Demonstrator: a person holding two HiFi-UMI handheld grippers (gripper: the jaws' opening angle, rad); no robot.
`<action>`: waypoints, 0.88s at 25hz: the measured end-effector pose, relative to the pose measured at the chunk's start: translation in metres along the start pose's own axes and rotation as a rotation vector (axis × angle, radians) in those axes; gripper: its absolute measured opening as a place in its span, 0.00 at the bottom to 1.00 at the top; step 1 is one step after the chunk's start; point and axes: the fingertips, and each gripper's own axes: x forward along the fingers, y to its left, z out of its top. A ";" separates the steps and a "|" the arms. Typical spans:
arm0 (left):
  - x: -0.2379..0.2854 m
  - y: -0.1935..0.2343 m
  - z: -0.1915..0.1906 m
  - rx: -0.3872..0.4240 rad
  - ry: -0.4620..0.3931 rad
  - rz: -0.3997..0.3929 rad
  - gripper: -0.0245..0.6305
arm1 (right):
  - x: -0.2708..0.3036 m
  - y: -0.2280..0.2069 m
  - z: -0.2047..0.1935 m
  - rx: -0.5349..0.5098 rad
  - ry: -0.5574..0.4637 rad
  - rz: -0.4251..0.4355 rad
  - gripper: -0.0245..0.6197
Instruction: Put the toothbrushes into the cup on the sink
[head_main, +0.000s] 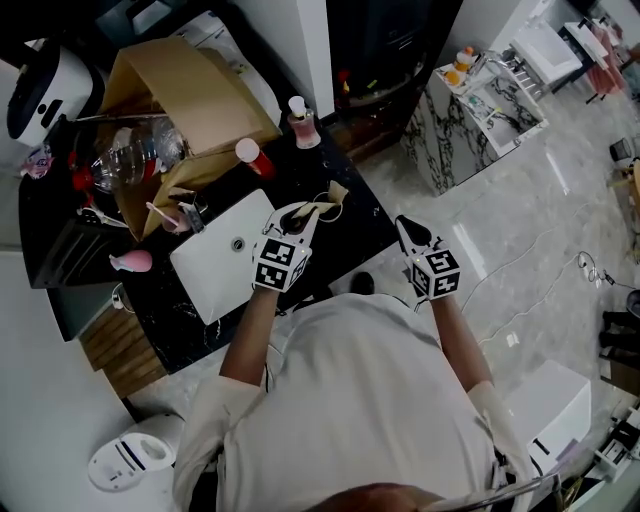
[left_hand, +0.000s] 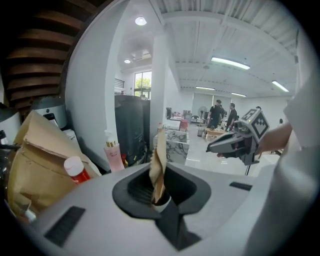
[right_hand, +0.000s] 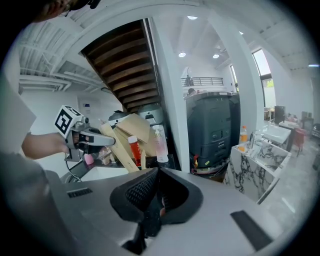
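**A:** What does the left gripper have?

**B:** A long, flat sleeve of tan paper, creased and a little crumpled. The jaws pinch its lower end, and the rest stands upright out of them. The paper hides whether a toothbrush lies inside.

**A:** Where is the sleeve over the bench?

**B:** In the head view it hangs at the right edge of the white sink, which is set into the black counter.

**A:** And the cup?

**B:** A small pinkish cup with thin sticks in it stands by the basin's far-left side, well apart from the sleeve. It is too small to tell more.

**A:** What about the right gripper?

**B:** Its jaws are pressed together with nothing between them. It is held off the counter's right end, above the pale floor, apart from the left gripper.

**A:** What stands behind the basin?

**B:** There is a red bottle with a white cap, a pink bottle to its right, and a brown paper bag to the left of both.
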 end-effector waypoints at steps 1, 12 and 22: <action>0.003 -0.001 -0.002 0.010 0.013 -0.003 0.12 | -0.001 0.000 0.000 0.001 0.000 -0.002 0.09; 0.028 -0.010 -0.028 0.065 0.099 -0.030 0.12 | -0.006 -0.004 -0.002 0.010 -0.003 -0.015 0.09; 0.047 -0.013 -0.050 0.121 0.162 -0.037 0.12 | -0.006 -0.005 0.000 0.007 0.000 -0.021 0.09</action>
